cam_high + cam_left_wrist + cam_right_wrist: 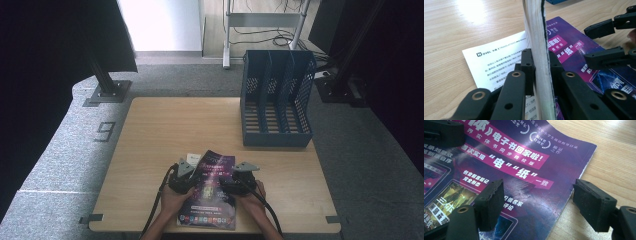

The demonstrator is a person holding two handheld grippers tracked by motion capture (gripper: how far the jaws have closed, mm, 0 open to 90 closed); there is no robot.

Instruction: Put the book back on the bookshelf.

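Wooden table (165,130), grey carpet (65,150) around

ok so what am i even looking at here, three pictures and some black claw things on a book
A person sits at a wooden table holding a hand-held pair of black tongs in each hand. The high view looks down from above. The other two come from small cameras riding on each pair of tongs. On the table lie a purple book and, farther back, a blue file rack. The left tongs are clamped on the book's lifted cover and pages, seen edge-on, with a white printed flap lying flat beside them. The right tongs stand open over the book's right edge, holding nothing.
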